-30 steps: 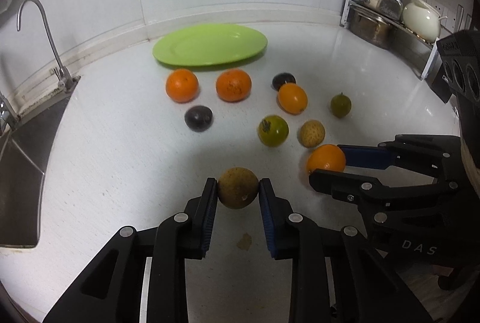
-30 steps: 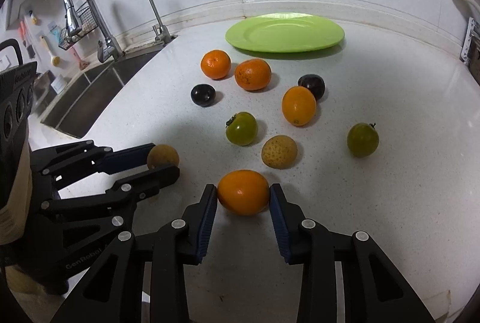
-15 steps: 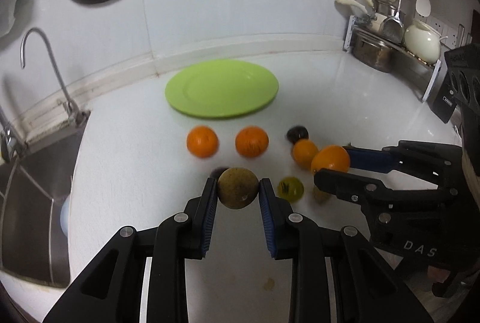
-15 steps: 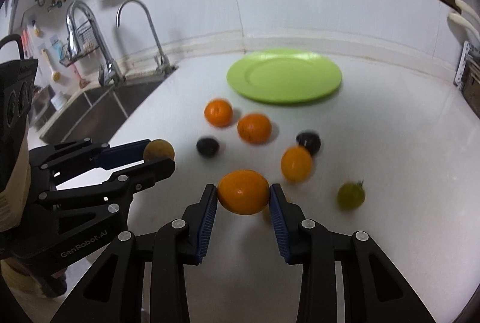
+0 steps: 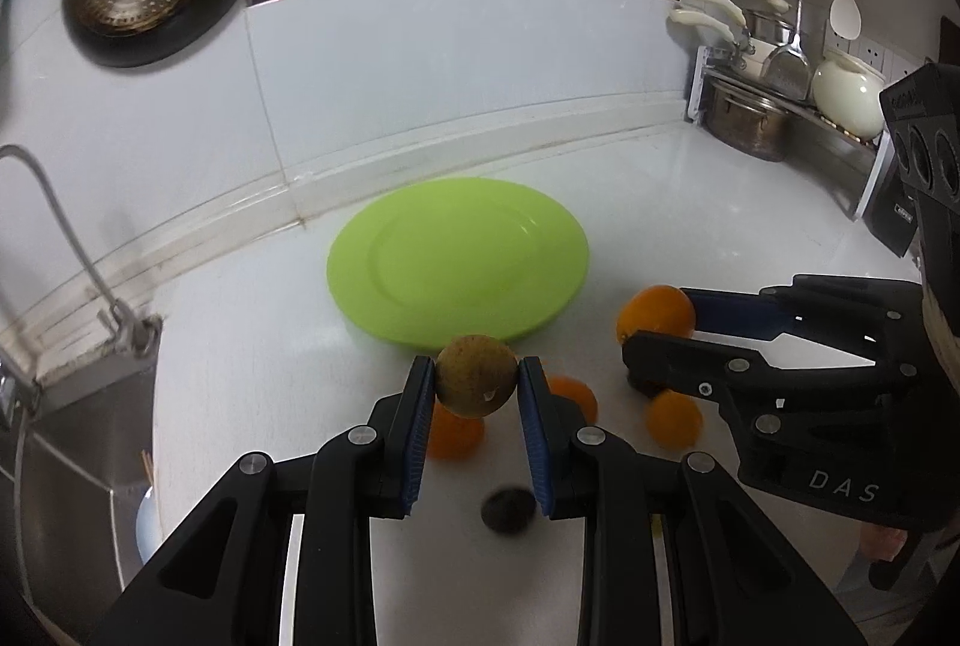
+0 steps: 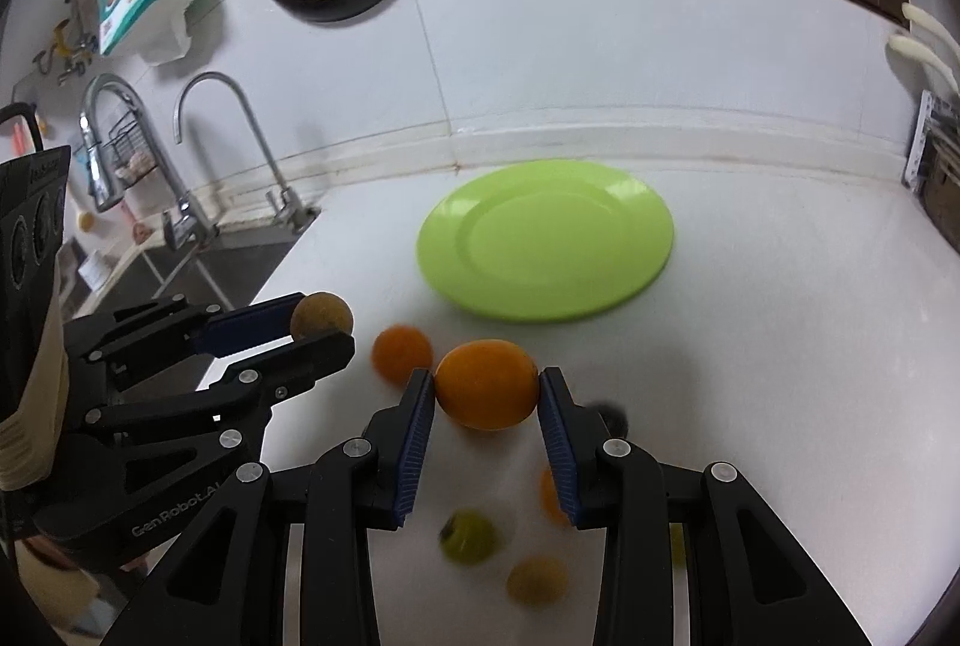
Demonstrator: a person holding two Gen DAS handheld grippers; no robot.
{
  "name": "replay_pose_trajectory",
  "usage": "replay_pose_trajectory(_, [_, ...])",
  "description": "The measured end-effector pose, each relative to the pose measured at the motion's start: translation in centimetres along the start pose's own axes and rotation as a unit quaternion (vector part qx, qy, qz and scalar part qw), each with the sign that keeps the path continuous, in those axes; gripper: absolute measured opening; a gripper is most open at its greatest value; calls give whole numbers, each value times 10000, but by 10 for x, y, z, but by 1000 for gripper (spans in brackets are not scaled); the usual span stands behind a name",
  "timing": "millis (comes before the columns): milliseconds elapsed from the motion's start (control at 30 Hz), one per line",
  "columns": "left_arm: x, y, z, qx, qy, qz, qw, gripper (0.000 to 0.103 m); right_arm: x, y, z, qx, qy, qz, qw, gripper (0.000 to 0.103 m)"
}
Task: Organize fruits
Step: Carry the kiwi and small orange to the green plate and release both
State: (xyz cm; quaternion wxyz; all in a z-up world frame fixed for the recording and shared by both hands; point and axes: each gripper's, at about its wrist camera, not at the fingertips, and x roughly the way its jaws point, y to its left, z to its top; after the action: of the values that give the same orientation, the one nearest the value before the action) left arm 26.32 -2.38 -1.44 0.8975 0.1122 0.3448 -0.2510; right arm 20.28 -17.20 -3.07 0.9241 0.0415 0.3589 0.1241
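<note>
My left gripper [image 5: 476, 386] is shut on a brown round fruit [image 5: 476, 376] and holds it in the air near the front rim of the green plate [image 5: 457, 259]. My right gripper [image 6: 486, 394] is shut on an orange [image 6: 486, 383], also lifted, short of the plate [image 6: 545, 239]. The right gripper with its orange [image 5: 656, 313] shows at the right of the left wrist view. The left gripper with the brown fruit [image 6: 321, 313] shows at the left of the right wrist view. The plate is empty.
Several fruits lie on the white counter below the grippers: oranges [image 5: 673, 416] [image 6: 401, 350], a dark plum [image 5: 507, 509], a green fruit [image 6: 468, 535], a tan fruit [image 6: 536, 580]. A sink with taps [image 6: 252, 147] is at the left. A rack with pots [image 5: 780, 105] stands at the right.
Both grippers have risen with their fruits and moved forward toward the green plate. The fruits on the counter have dropped lower in both views.
</note>
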Motion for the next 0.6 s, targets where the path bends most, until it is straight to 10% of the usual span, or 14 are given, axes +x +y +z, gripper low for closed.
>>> replay_pose_trajectory(600, [83, 23, 50, -130, 591, -167, 9980, 28, 73, -24, 75, -401, 558, -145, 9975, 37])
